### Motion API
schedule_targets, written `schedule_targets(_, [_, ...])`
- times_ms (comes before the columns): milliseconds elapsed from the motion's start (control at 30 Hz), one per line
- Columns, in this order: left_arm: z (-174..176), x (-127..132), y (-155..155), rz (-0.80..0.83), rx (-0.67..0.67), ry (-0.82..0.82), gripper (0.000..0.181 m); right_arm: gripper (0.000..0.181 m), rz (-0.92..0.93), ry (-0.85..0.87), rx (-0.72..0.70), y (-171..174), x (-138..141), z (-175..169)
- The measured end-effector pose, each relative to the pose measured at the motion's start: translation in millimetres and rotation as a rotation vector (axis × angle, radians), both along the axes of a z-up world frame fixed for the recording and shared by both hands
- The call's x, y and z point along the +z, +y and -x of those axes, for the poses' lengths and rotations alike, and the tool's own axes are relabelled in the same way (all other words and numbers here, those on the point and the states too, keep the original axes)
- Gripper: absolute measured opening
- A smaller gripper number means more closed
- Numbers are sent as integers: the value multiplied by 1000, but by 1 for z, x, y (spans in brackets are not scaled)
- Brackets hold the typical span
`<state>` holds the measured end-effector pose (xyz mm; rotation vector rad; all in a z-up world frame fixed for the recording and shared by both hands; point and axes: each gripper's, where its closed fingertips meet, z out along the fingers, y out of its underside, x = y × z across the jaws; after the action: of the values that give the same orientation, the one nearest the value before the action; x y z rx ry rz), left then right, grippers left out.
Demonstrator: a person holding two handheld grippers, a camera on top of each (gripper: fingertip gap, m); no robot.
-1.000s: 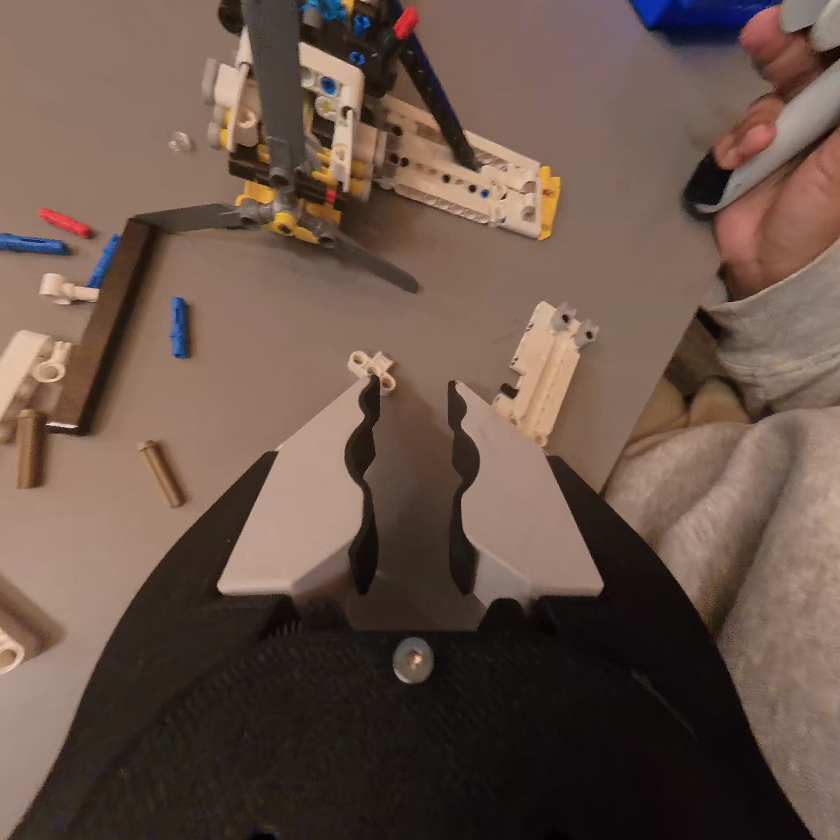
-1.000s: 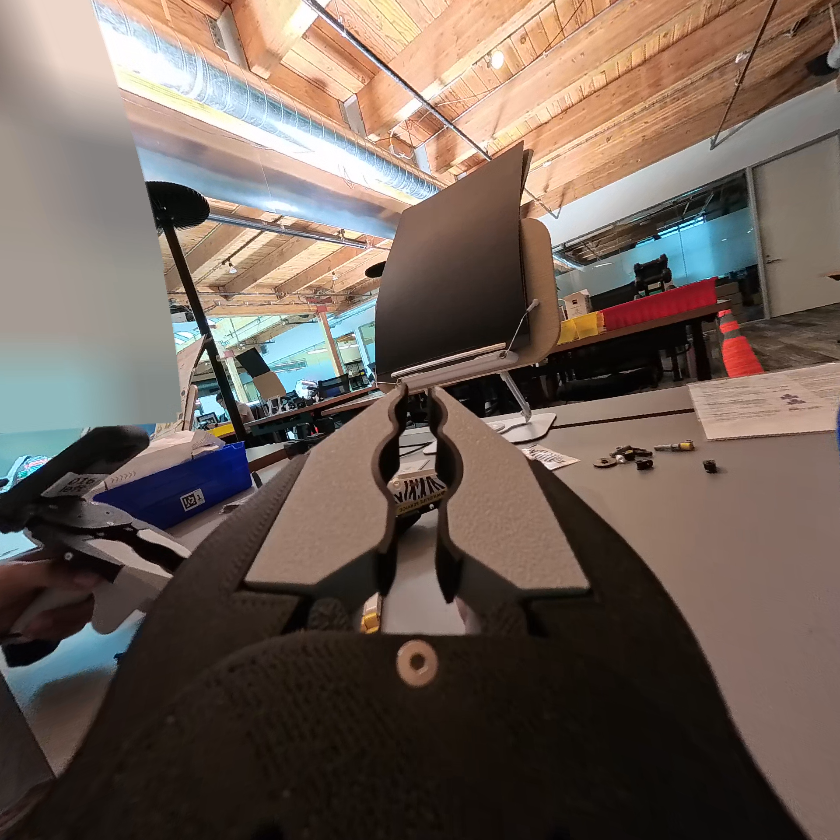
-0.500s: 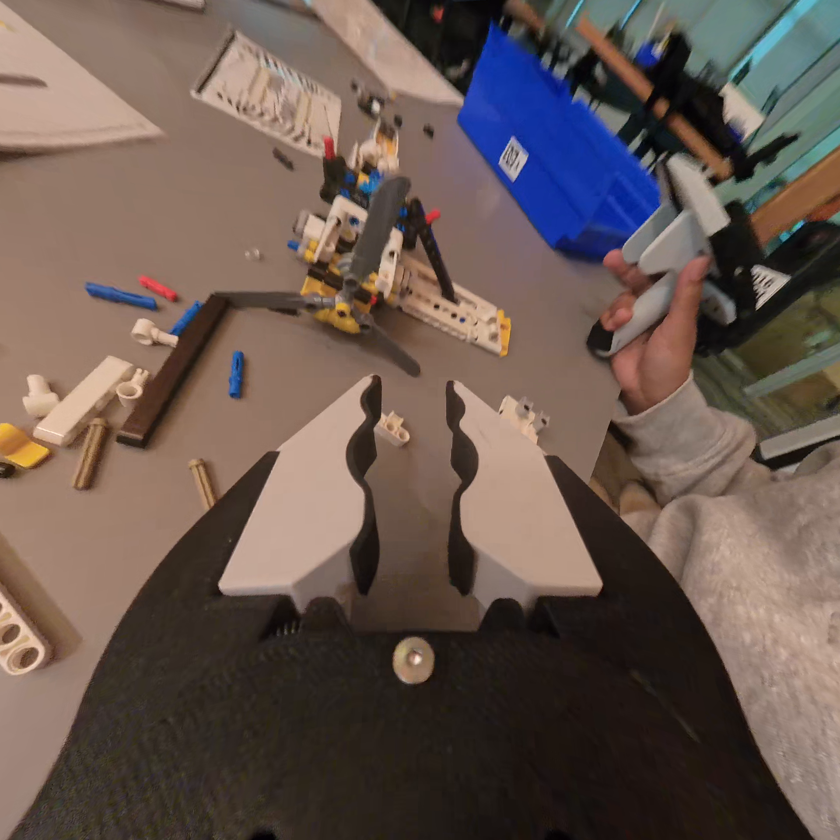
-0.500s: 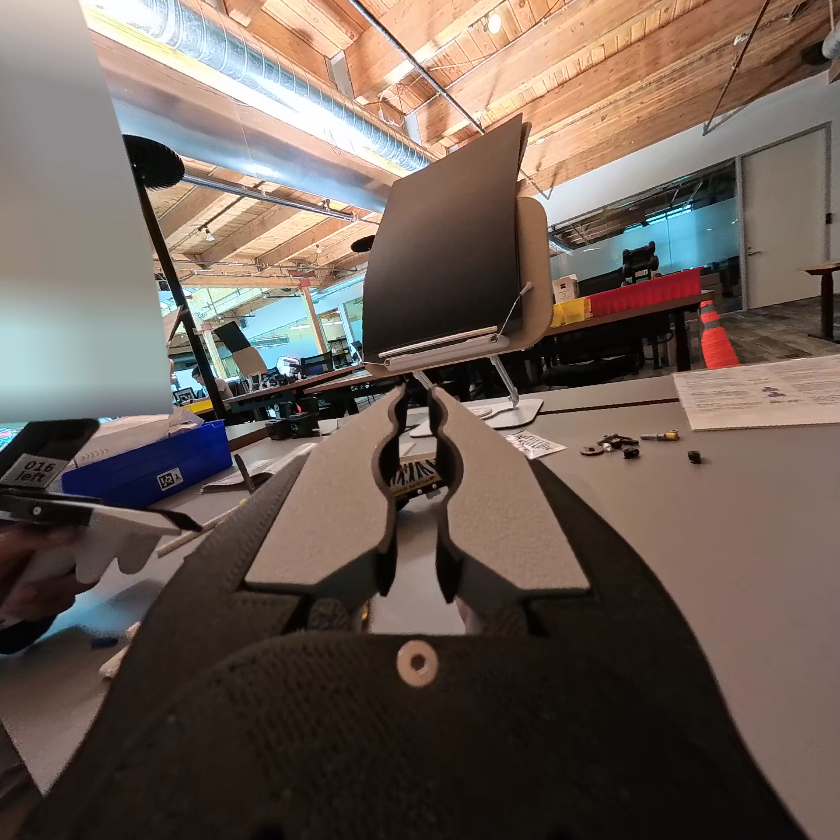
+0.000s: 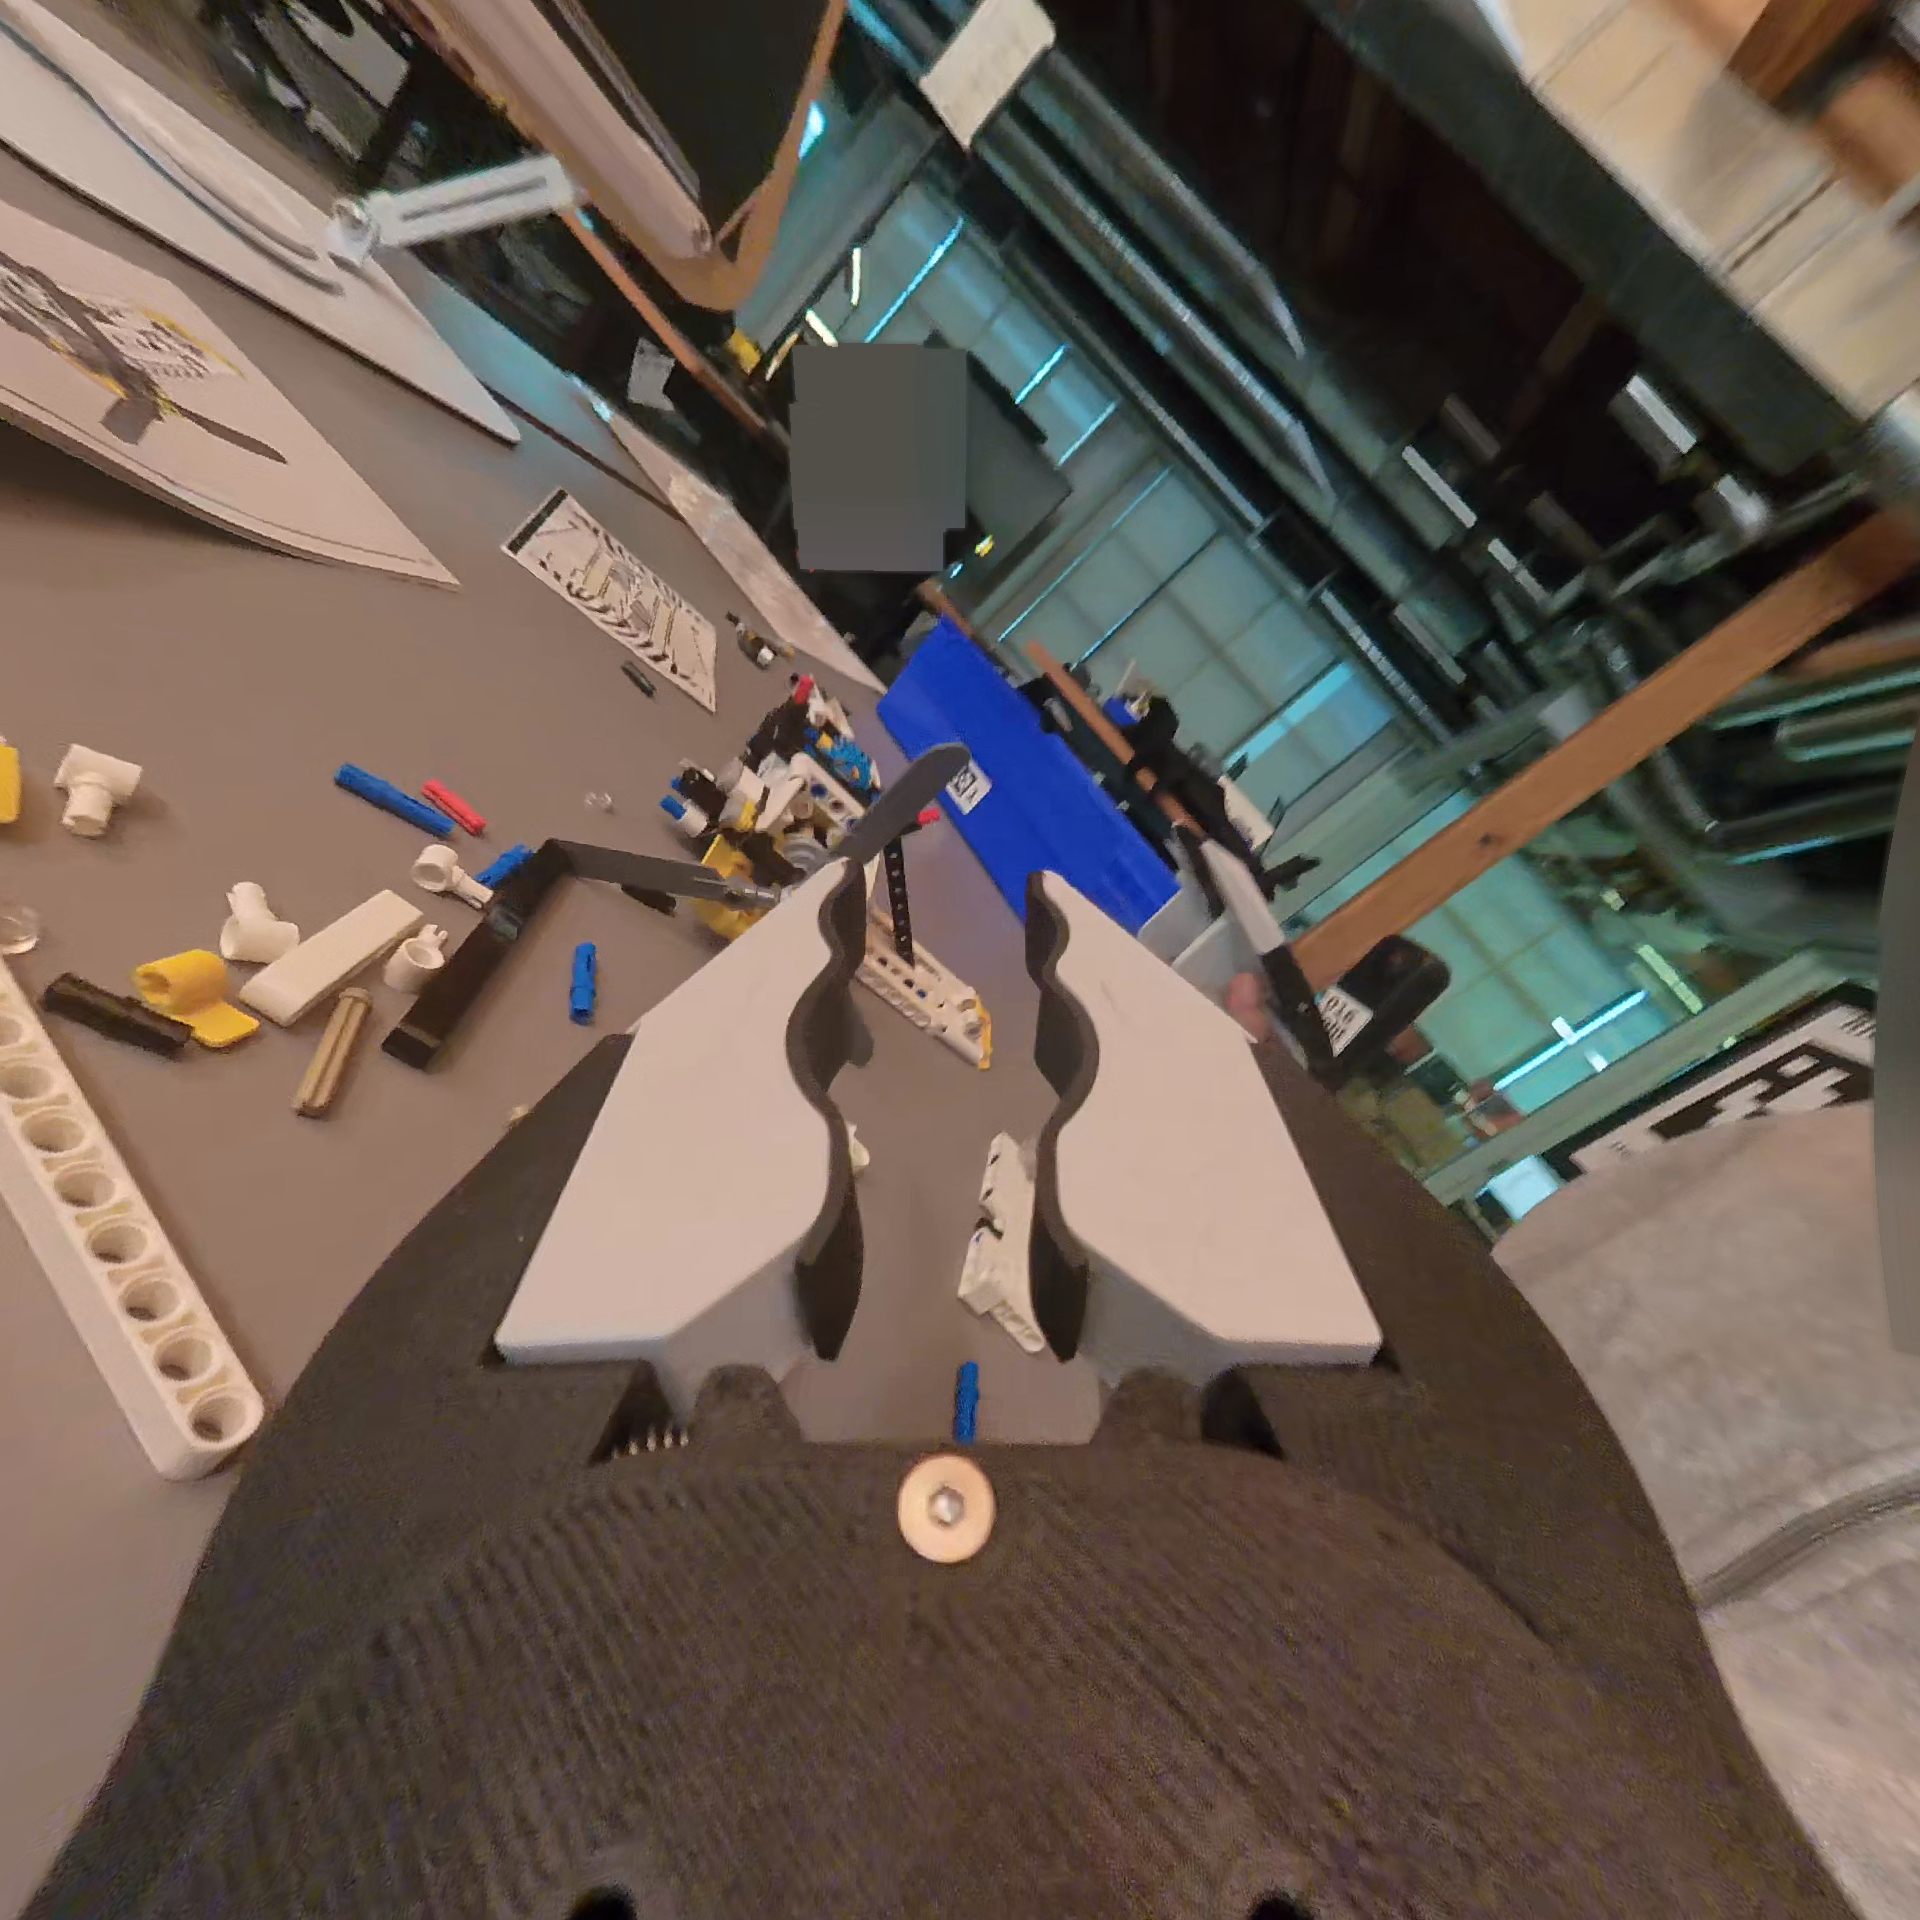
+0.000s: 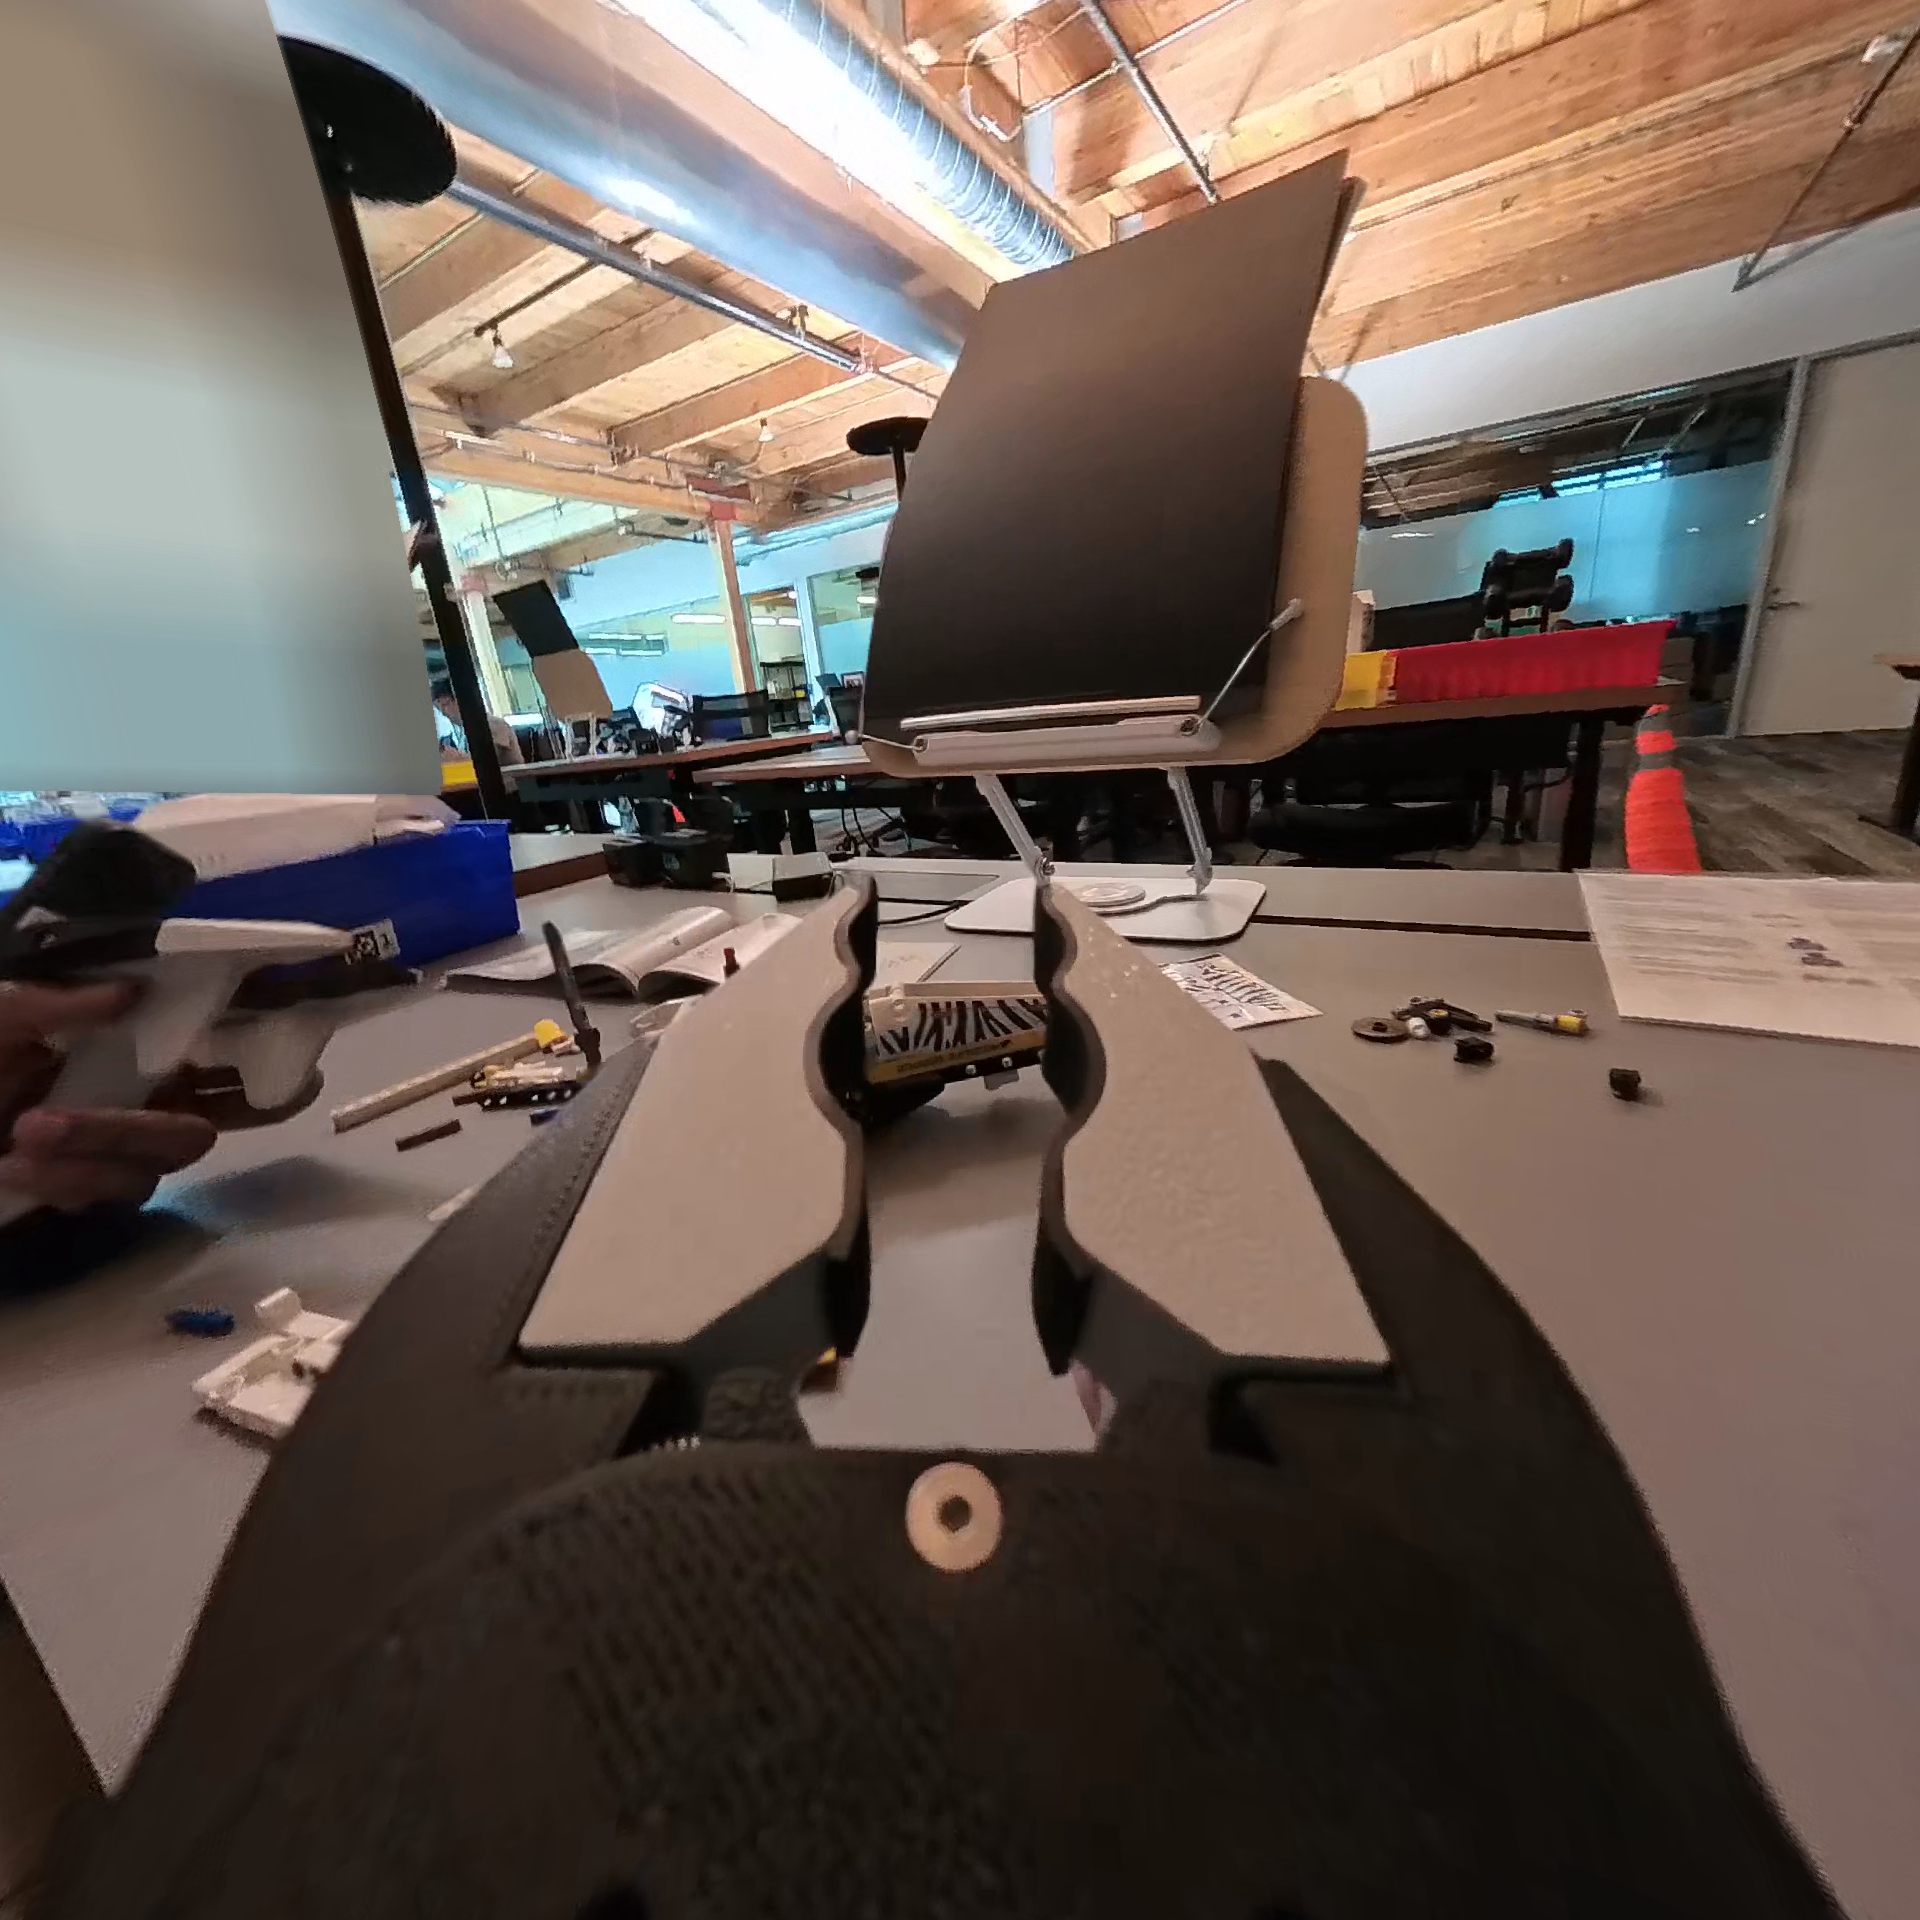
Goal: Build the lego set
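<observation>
In the left wrist view, the helicopter model (image 5: 774, 816) with grey rotor blades stands on the grey table beyond my left gripper (image 5: 941, 881). The gripper is open and empty above the table. A white sub-assembly (image 5: 995, 1242) and a blue pin (image 5: 966, 1403) lie under the gap between its fingers. My right gripper (image 6: 953, 900) is open and empty, low over the table. A white and yellow striped Lego part (image 6: 956, 1029) lies beyond its fingers, apart from them. The left gripper (image 6: 223, 961), held by a hand, shows at the left of the right wrist view.
Loose pins, connectors and a long white beam (image 5: 104, 1226) lie at the left. An instruction booklet (image 5: 177, 436), a sticker sheet (image 5: 623, 608) and a blue bin (image 5: 1023, 816) are farther off. A tablet stand (image 6: 1101, 540), a paper sheet (image 6: 1766, 961) and small dark parts (image 6: 1423, 1023) are behind. Across from one pair of fingers to the other is roughly 30 centimetres.
My left gripper has pulled back and tilted up, so the white sub-assembly now shows between its fingers. My right gripper's jaws have opened wider.
</observation>
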<state>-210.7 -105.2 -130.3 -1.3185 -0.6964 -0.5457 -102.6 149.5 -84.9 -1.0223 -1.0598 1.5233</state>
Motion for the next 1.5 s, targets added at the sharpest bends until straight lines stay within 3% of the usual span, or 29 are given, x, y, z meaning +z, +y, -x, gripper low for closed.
schedule_targets(467, [8,2,-7,-52,31,-52,34,28,-7,-9,-19,1,-1,1])
schedule_targets(1500, [7,-3,-2,-3,46,-23,34,29,21,14,-6,5,2,-2])
